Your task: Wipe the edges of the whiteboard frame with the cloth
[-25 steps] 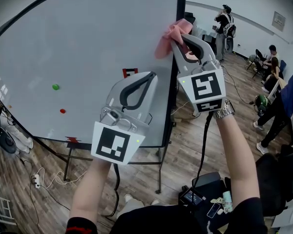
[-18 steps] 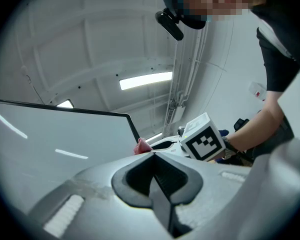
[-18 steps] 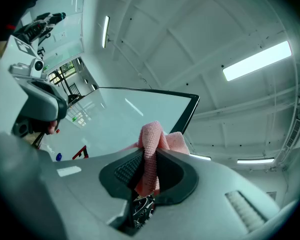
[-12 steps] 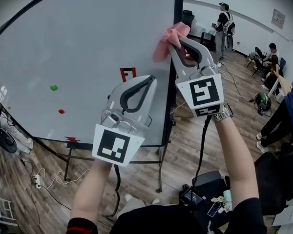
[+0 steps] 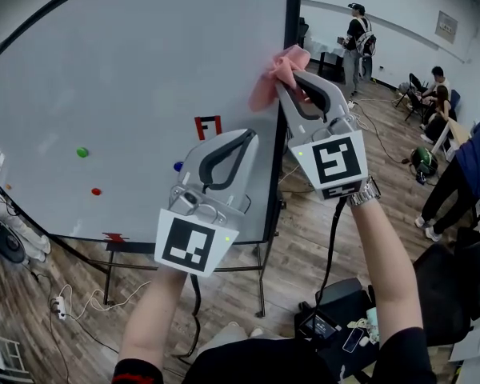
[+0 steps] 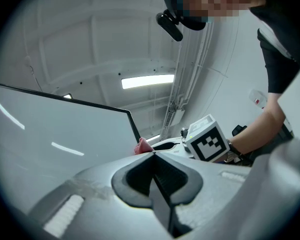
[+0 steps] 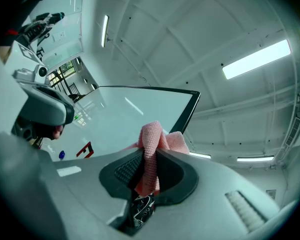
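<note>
Right gripper fingers clamped on the pink terry cloth. The cloth lies over the black right frame edge of the white whiteboard, at 1 o'clock in the head view. Left gripper fingers are pinched together with nothing in them, in front of the board at centre. Green magnet and red magnet at 9 o'clock, blue magnet beside the left gripper. People at 2 o'clock. Cables on the wood floor at 7.

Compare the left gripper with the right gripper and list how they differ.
The right gripper is shut on the pink cloth; the left gripper is shut on nothing. The right gripper reaches up to the black side edge of the whiteboard frame; the left gripper sits lower, before the white board face. Both are grey, with jaws closed.
</note>
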